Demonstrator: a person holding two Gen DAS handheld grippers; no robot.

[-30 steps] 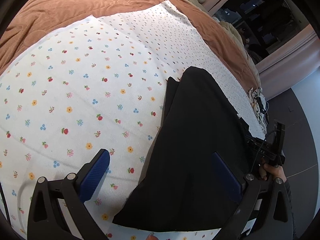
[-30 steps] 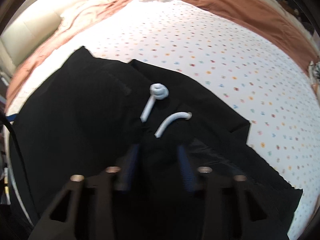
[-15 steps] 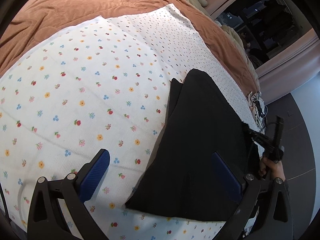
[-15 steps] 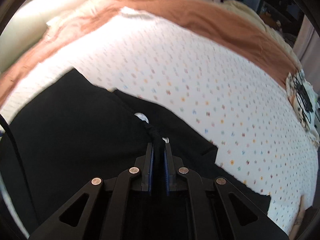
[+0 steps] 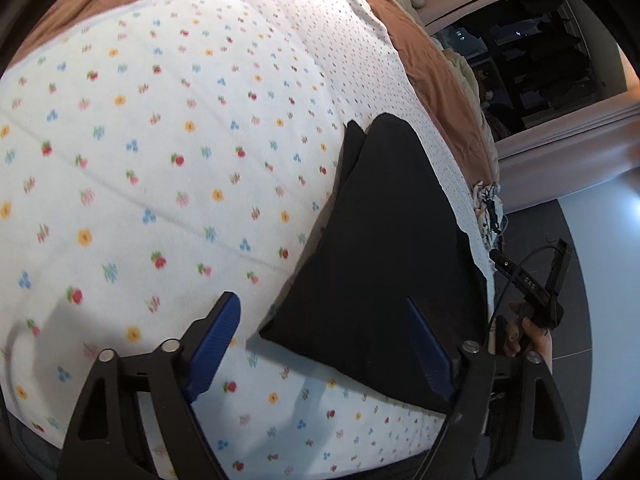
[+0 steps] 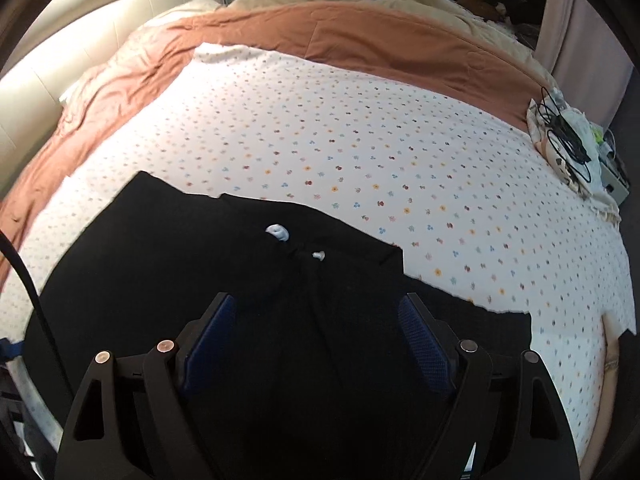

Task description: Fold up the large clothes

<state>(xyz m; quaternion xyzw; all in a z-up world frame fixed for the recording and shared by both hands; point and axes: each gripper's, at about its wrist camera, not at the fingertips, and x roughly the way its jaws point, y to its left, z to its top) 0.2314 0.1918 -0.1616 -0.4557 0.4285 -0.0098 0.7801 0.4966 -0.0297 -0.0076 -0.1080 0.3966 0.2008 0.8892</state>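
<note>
A black garment (image 5: 384,256) lies folded on a white flowered sheet (image 5: 160,168) near the bed's right edge. In the right wrist view the garment (image 6: 200,280) fills the near part, with two pale drawstring ends (image 6: 278,232) on it. My left gripper (image 5: 324,344) is open, its right finger over the garment's near corner and its left finger over the sheet. My right gripper (image 6: 316,340) is open and empty just above the garment. The right gripper's body also shows in the left wrist view (image 5: 536,292), past the bed edge.
A brown blanket (image 6: 360,36) covers the far part of the bed, with a cream headboard (image 6: 72,64) at left. A bundle with black cables (image 6: 568,136) lies at the bed's right side. Dark floor (image 5: 560,240) lies beyond the bed edge.
My right gripper has opened, let go of the black fabric and drawn back. The garment's near edge has shifted further onto the bed. My left gripper stays open.
</note>
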